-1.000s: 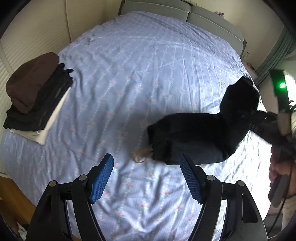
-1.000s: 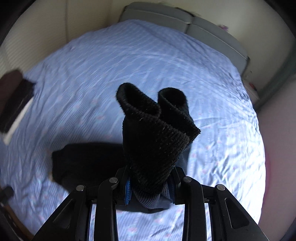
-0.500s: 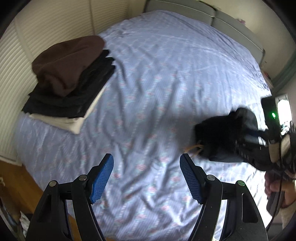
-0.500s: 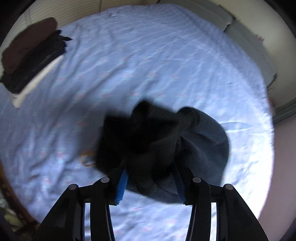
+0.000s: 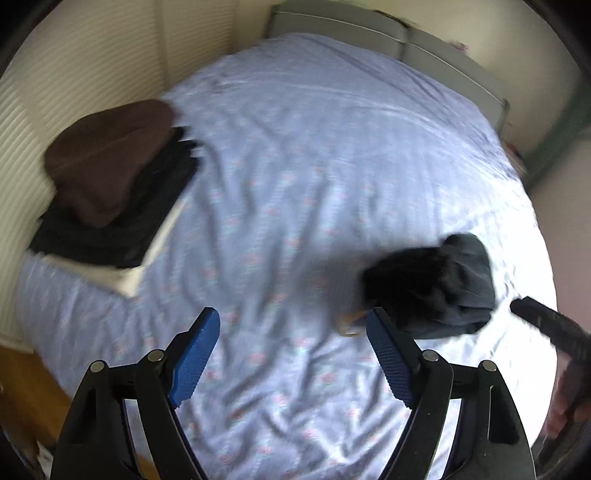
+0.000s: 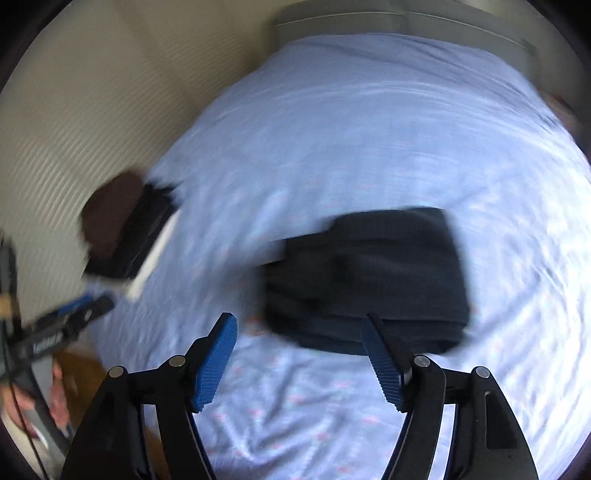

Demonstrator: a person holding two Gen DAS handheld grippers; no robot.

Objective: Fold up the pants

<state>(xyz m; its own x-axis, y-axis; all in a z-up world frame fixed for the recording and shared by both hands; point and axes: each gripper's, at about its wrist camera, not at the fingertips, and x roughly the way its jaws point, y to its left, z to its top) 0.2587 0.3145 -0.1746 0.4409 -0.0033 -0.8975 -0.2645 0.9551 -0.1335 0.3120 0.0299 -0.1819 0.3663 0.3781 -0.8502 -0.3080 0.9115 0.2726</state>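
Note:
The dark pants [image 6: 369,280] lie folded in a compact bundle on the pale blue bedsheet [image 6: 369,129]. In the left wrist view the pants [image 5: 432,288] sit just beyond my right-hand finger. My right gripper [image 6: 299,358] is open and empty, just short of the bundle's near edge. My left gripper [image 5: 291,350] is open and empty above the sheet [image 5: 295,166], left of the pants. The right gripper's body [image 5: 550,328] shows at the right edge of the left wrist view.
A stack of folded clothes topped by a brown garment [image 5: 107,184] lies at the bed's left edge, also in the right wrist view [image 6: 122,229]. A grey headboard [image 5: 388,33] is at the far end. A ribbed cream wall [image 5: 74,74] runs along the left. Wooden floor [image 5: 22,373] shows below left.
My right gripper has opened and let go of the pants, which now lie folded on the sheet. It has drawn back. My left gripper stayed open and swung its view left.

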